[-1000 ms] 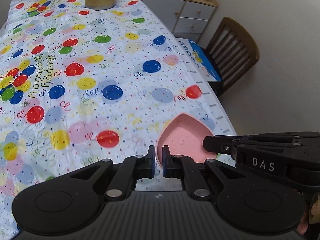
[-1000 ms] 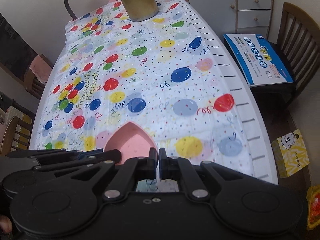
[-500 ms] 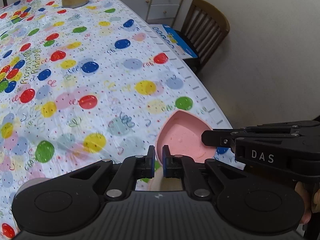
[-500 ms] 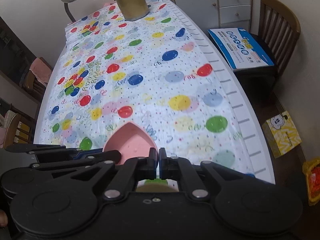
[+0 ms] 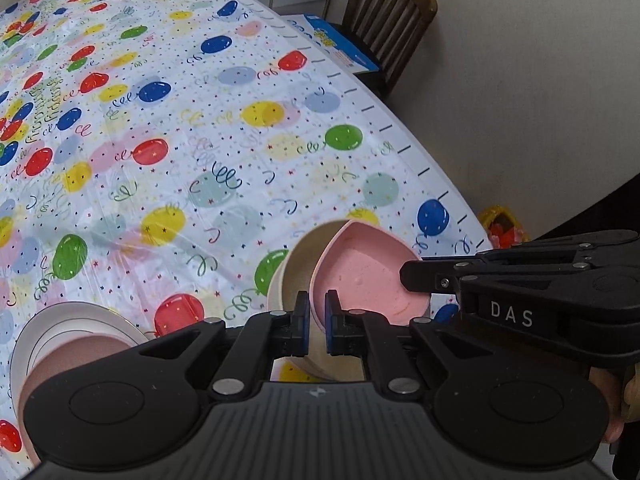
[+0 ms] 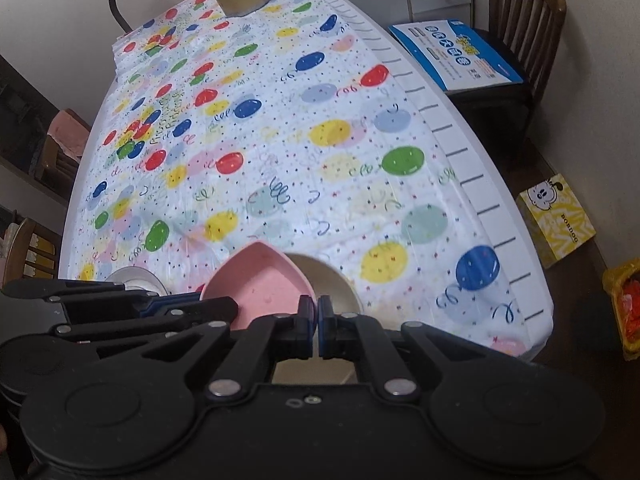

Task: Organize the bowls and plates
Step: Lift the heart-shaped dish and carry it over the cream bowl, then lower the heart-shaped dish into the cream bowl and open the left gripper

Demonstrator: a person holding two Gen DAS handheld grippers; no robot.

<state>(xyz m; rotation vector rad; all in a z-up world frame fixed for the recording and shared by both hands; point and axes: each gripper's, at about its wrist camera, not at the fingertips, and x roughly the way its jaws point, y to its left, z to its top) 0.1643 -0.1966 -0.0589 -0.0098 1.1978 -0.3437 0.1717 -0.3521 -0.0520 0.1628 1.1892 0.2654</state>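
— Why do we pinch the pink bowl (image 5: 362, 276) from both sides?

— Two rim grips keep it level. Our left gripper (image 5: 316, 322) has its jaws nearly closed on the near rim; the right gripper (image 6: 318, 322) clamps the opposite edge.

— Where is it?

— Lower centre of both views, over the beige bowl (image 5: 298, 270), seemingly for nesting. The stacked plates (image 5: 76, 332) wait at lower left.

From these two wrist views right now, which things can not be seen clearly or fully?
- Beige bowl: in both views the pink bowl and the gripper bodies cover most of it; whether the two touch cannot be told.
- Plates at lower left: left wrist view, cut off by the left gripper; barely visible in the right view.
- Right gripper: its grip on the rim is hidden by its own fingers.
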